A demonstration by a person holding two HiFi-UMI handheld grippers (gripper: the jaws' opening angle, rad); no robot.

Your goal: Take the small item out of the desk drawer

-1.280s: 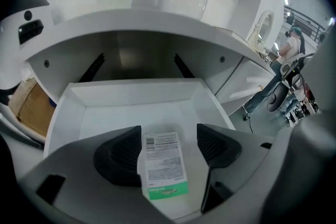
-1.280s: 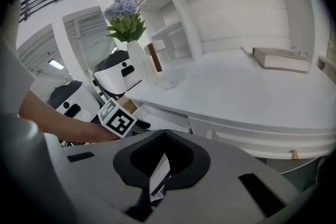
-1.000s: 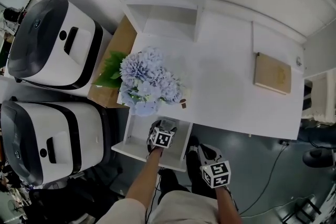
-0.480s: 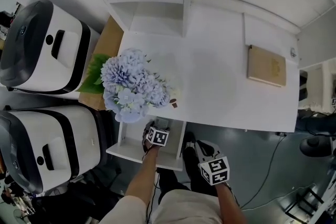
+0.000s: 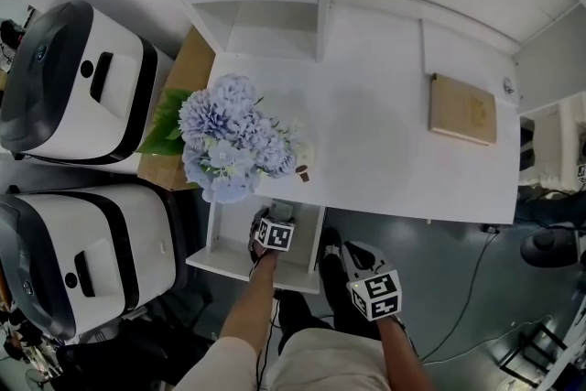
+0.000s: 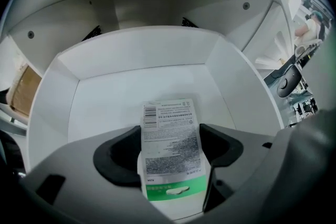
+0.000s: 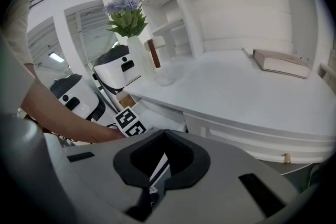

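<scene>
I am clamping my left gripper [image 6: 169, 153] on the packet [image 6: 167, 118] at lower centre, inside the open drawer [image 6: 52, 107] (lifting it out is not yet done), my right gripper [image 7: 164, 165] hanging closed, empty.

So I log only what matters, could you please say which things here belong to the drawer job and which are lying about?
In the job: left gripper, packet between its jaws, open drawer.
Lying about: flowers, book, two white machines.

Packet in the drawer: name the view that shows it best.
Left gripper view: the packet sits central between the jaws, label facing the camera. In the head view the left gripper covers it; the right gripper view misses it.
</scene>
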